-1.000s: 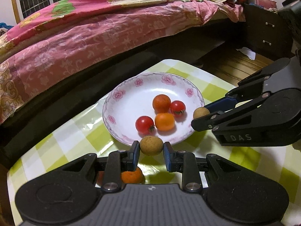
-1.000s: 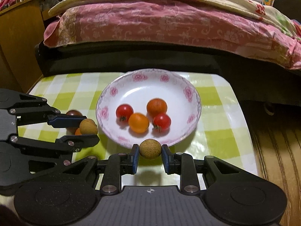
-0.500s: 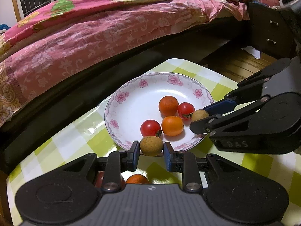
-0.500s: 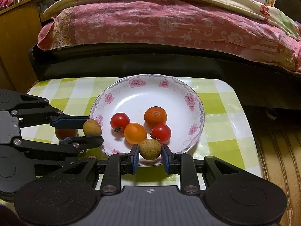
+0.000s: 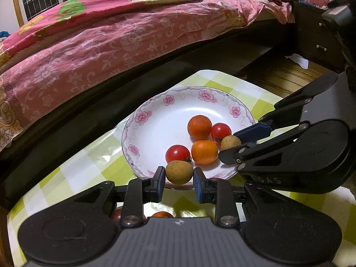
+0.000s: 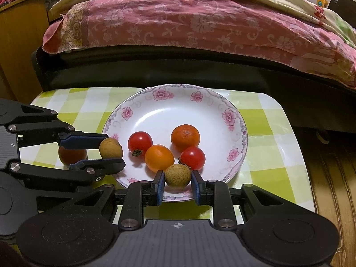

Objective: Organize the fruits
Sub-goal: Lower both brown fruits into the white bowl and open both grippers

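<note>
A white floral plate (image 5: pixel 155 122) (image 6: pixel 231 102) sits on the green checked tablecloth and holds two red tomatoes (image 5: pixel 178 153) (image 6: pixel 140 142) and two orange fruits (image 5: pixel 199 127) (image 6: pixel 185 134). My left gripper (image 5: pixel 179 179) (image 6: pixel 106 151) is shut on a tan longan (image 5: pixel 179 172) (image 6: pixel 110 148) over the plate's near left rim. My right gripper (image 6: pixel 177 183) (image 5: pixel 231 143) is shut on another tan longan (image 6: pixel 177 175) (image 5: pixel 230 142) over the plate's front edge.
A reddish fruit (image 6: pixel 72 155) lies on the cloth left of the plate, behind my left gripper; two fruits (image 5: pixel 162 214) show under it. A bed with a pink quilt (image 5: pixel 111 33) runs close behind the table. Wooden floor (image 6: pixel 333 178) lies to the right.
Both grippers have moved forward with their longans, from short of the plate to over its rim.
</note>
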